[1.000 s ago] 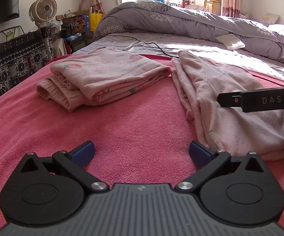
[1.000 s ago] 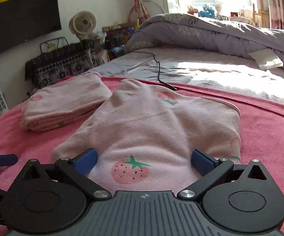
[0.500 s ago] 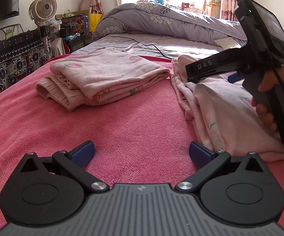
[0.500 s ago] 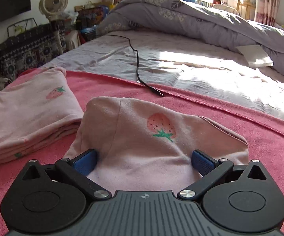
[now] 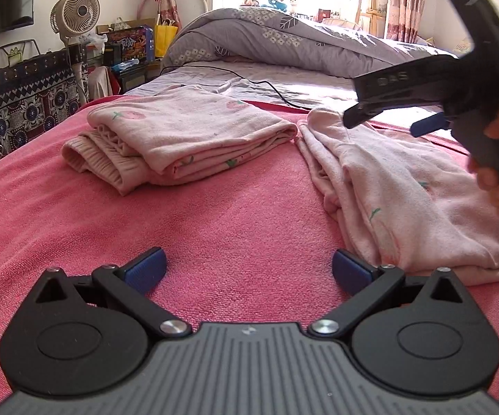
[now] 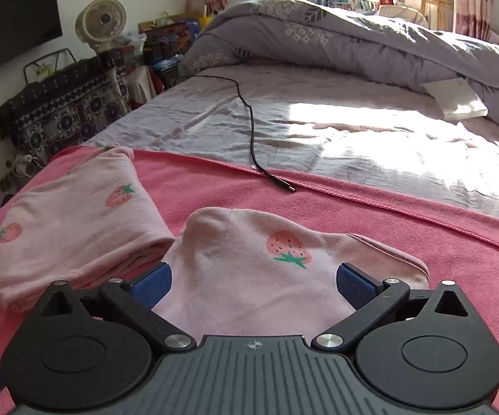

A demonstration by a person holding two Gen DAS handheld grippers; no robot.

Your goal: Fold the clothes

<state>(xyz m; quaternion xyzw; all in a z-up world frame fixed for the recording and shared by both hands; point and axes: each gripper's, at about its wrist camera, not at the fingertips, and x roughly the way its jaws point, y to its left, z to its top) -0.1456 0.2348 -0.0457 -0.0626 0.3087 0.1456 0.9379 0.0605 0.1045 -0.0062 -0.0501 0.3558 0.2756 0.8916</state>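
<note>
Left wrist view: the left hand-held gripper (image 5: pixel 247 264) hovers released over the pink towel (image 5: pixel 232 214). Just right lies the loosely folded pink garment (image 5: pixel 398 190), with the right hand-held gripper (image 6: pixel 253 282) spread wide above it. Farther left sits the folded strawberry pajama stack (image 5: pixel 180 138), then the bed's grey duvet (image 5: pixel 301 45).

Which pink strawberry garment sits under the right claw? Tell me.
The partly folded garment on the right side of the pink blanket: the open right claw hovers over its far end. The neatly folded stack lies apart, to its left.
</note>
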